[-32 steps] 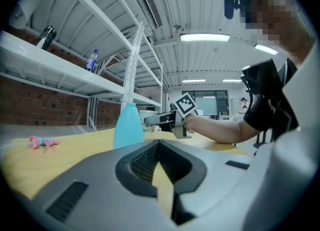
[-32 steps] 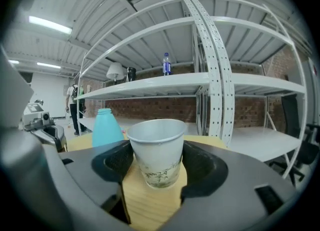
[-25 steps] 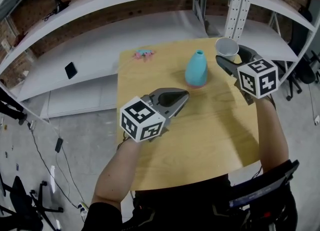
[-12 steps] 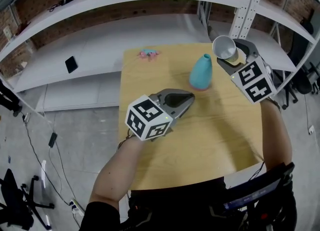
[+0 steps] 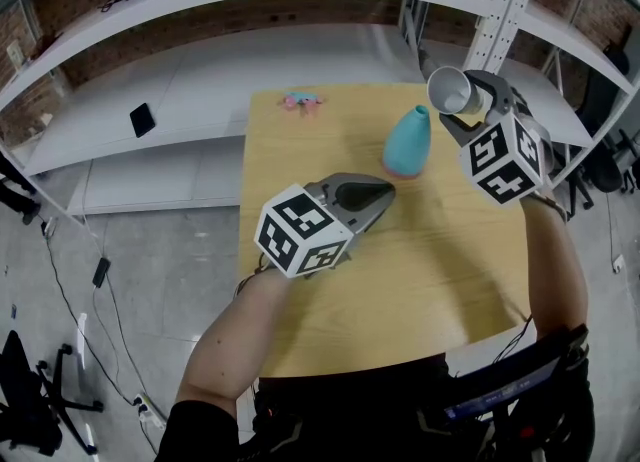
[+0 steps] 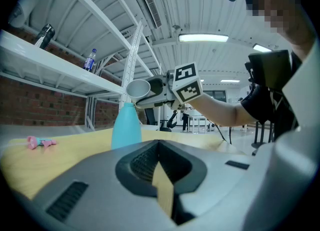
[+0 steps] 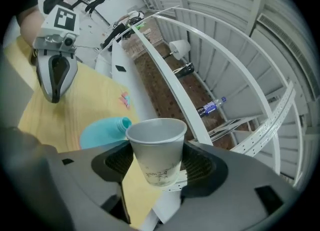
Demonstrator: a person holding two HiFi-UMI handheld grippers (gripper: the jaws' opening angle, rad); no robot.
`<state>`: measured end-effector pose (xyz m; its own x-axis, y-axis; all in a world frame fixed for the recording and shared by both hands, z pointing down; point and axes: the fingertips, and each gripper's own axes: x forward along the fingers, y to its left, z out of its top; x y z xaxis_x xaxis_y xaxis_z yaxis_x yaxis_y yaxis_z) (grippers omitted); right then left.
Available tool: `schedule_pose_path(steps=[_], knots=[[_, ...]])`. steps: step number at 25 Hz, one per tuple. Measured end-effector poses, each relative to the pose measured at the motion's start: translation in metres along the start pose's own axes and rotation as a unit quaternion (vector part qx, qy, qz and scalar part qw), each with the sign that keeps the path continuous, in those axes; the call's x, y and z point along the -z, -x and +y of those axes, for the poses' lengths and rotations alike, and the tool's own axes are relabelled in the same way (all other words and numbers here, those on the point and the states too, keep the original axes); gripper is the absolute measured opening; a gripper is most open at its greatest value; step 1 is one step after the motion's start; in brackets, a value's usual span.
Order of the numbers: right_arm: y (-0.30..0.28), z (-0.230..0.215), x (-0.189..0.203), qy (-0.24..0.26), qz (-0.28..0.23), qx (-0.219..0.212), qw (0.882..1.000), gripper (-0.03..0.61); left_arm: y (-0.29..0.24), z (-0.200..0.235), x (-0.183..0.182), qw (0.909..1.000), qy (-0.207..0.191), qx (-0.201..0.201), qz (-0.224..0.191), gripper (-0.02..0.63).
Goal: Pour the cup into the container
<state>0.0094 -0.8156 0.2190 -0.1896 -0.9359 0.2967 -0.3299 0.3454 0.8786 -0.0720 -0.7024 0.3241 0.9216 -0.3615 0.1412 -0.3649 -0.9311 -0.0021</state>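
A white paper cup (image 5: 450,91) is held above the table, my right gripper (image 5: 468,102) shut on it. The cup lies tipped on its side, mouth turned left toward the neck of the teal vase-shaped container (image 5: 408,142). In the right gripper view the cup (image 7: 156,147) sits between the jaws of my right gripper (image 7: 157,167), with the container (image 7: 102,131) below and to the left. My left gripper (image 5: 380,190) hovers shut and holds nothing, just in front of the container. The left gripper view shows the container (image 6: 126,125) with the cup (image 6: 138,88) right above its neck.
The wooden table (image 5: 440,280) stands in front of low white shelves. A small pink object (image 5: 301,101) lies at the table's far left corner. A dark phone (image 5: 142,120) rests on the shelf to the left. A perforated white upright (image 5: 505,0) rises just behind the cup.
My right gripper has lifted the cup, tipped it from upright to its side and brought it closer to the container's neck. The left gripper has barely moved.
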Motion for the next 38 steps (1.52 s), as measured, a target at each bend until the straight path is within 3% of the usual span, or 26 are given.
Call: schedule_pose_path(steps=[10, 20, 38], knots=[[-0.0065, 0.0021, -0.001, 0.064, 0.023, 0.019, 0.998, 0.311, -0.0009, -0.0011, 0.0008, 1.0, 0.0, 0.003, 0.0, 0.0], [-0.009, 0.0054, -0.0014, 0.097, 0.032, 0.028, 0.994, 0.311, -0.0014, -0.0024, 0.0009, 1.0, -0.001, 0.003, 0.0, 0.002], [-0.011, 0.0039, -0.0057, 0.121, 0.027, 0.039, 0.991, 0.311, -0.002, -0.0032, -0.0004, 1.0, -0.001, 0.007, 0.0, 0.0]])
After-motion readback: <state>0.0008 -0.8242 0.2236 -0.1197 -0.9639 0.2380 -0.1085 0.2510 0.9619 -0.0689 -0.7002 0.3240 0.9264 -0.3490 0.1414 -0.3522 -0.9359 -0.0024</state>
